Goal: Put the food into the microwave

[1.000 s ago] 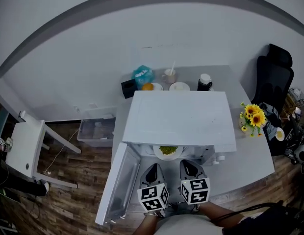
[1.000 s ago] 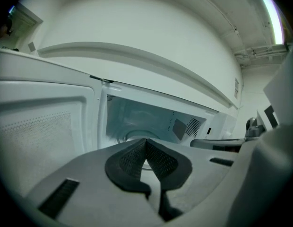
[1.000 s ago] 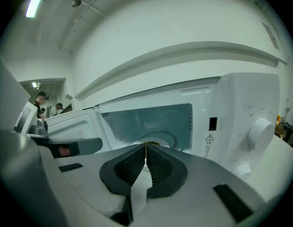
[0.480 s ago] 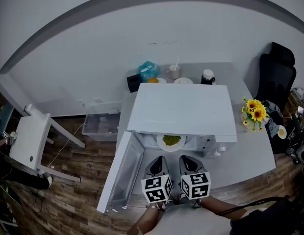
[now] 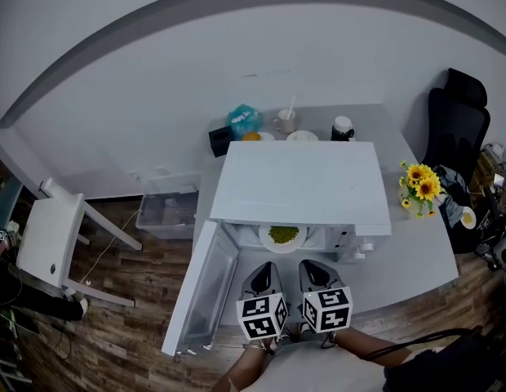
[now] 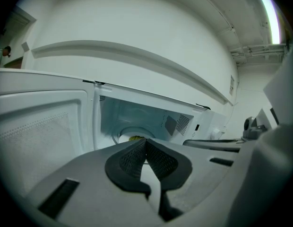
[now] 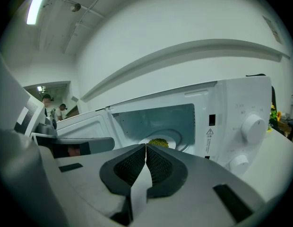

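Note:
The white microwave (image 5: 298, 188) stands on the grey table with its door (image 5: 200, 288) swung open to the left. Inside, on the turntable, sits a white plate of green food (image 5: 283, 235), also seen in the right gripper view as the plate of food (image 7: 159, 142) and just peeking over the left gripper as the food (image 6: 134, 138). Both grippers hover side by side in front of the opening, outside the cavity. My left gripper (image 5: 264, 276) (image 6: 145, 141) is shut and holds nothing. My right gripper (image 5: 315, 275) (image 7: 145, 147) is shut and empty too.
The microwave's knobs (image 7: 253, 125) are on its right front. Behind it stand a cup with a straw (image 5: 286, 121), a blue bag (image 5: 244, 121) and a dark jar (image 5: 342, 128). Sunflowers (image 5: 421, 189) sit at the right, a white chair (image 5: 49, 239) and a clear bin (image 5: 165, 211) at the left.
Both grippers have drawn back toward me from the microwave opening, leaving the plate of green food inside. The view has shifted slightly.

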A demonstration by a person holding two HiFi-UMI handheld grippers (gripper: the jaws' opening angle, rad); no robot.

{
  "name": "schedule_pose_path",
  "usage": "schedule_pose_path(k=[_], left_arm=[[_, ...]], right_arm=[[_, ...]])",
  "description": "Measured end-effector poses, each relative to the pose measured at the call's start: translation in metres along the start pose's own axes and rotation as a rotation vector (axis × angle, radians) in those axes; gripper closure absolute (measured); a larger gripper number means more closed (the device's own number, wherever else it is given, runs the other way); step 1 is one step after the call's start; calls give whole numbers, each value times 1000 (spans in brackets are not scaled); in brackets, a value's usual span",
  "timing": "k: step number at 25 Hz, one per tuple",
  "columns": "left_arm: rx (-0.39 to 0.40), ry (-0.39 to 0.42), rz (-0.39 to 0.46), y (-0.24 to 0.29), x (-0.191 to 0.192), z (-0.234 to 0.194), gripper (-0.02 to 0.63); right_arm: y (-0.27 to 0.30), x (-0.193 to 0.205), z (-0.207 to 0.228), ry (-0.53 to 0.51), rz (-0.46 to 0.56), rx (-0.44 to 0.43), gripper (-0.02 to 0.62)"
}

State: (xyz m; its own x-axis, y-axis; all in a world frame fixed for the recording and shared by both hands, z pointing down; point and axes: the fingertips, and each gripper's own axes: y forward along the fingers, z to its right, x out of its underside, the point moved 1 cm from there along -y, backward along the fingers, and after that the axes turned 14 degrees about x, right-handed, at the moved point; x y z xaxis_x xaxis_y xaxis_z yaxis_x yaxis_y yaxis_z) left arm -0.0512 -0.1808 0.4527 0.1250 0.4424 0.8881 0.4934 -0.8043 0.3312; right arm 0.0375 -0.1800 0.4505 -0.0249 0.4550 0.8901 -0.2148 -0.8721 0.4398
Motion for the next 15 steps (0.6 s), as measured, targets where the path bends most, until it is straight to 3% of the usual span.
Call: schedule_pose_path(k=[15], left_arm=[[-28, -4, 18, 1, -2, -5, 603]], right_arm=[[0, -2, 2, -15, 7, -16, 580]])
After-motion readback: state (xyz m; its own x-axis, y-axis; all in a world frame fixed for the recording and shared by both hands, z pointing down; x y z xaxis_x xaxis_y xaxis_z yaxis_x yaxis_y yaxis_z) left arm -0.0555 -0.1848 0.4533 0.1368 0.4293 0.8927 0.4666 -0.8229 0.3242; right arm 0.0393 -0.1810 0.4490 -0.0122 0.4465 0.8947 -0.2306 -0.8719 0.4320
